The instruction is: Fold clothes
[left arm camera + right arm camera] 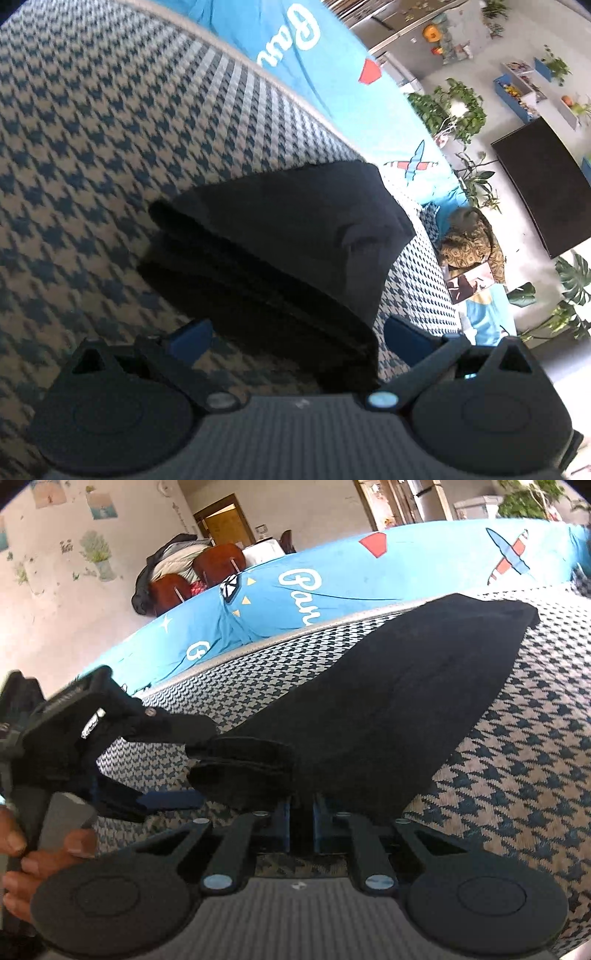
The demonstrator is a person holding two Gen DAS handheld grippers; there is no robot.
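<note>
The right gripper (300, 821) has its blue-padded fingers drawn close together, clamped on the near edge of a folded black fabric garment (388, 701). The garment stretches forward and to the right from those fingers, lying on a blue and tan houndstooth woven cover (517, 746). To the left, the left gripper (295, 339) has its blue fingers spread wide apart on either side of the garment's layered end, and a hand (44, 853) holds its handle. Beyond the cover lies a bright blue printed sheet (351, 576)

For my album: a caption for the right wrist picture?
Right claw pinches the folded black garment on the houndstooth cover.
</note>
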